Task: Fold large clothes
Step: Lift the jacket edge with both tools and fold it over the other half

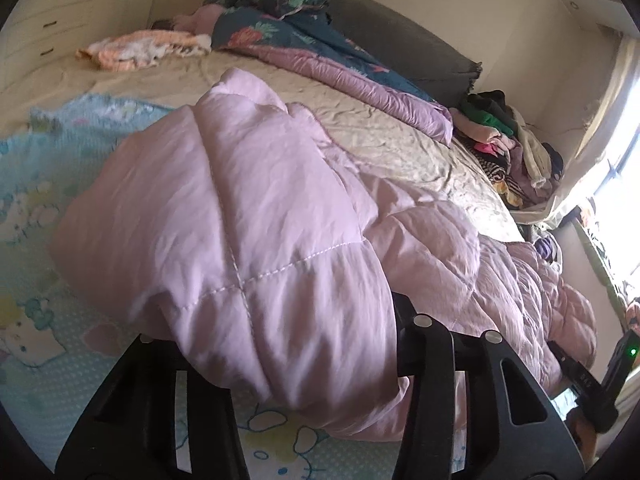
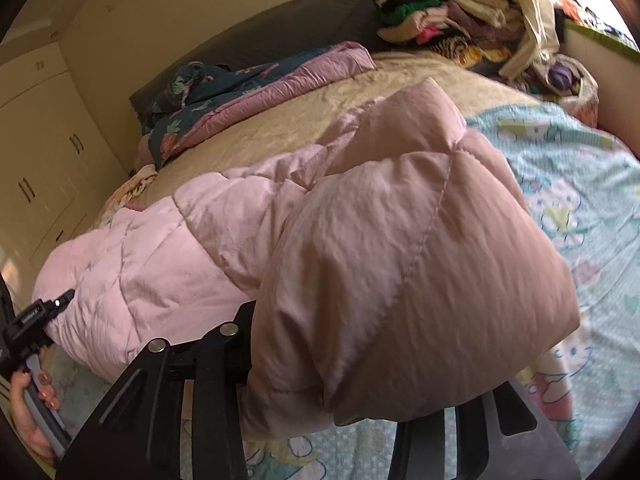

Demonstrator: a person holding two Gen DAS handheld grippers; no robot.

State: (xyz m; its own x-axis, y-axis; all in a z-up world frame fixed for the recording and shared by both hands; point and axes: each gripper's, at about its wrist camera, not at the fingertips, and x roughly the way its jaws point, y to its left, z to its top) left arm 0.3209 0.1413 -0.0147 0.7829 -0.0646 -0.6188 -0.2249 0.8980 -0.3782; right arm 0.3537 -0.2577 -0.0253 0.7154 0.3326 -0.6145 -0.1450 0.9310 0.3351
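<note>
Bed (image 1: 360, 128), pink quilt (image 1: 248, 216) lengthwise between tools

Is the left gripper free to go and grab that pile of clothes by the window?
Probably not as things stand: the left gripper is already clamped on the pink quilted coat, and the clothes pile lies far across the bed.

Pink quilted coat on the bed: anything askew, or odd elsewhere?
The pink quilted coat is bunched, not flat, with both tongs, left and right, clamped on its near edge. A loose clothes heap sprawls at the bed's far corner, and the floral duvet lies rumpled by the headboard. No damage visible.
</note>
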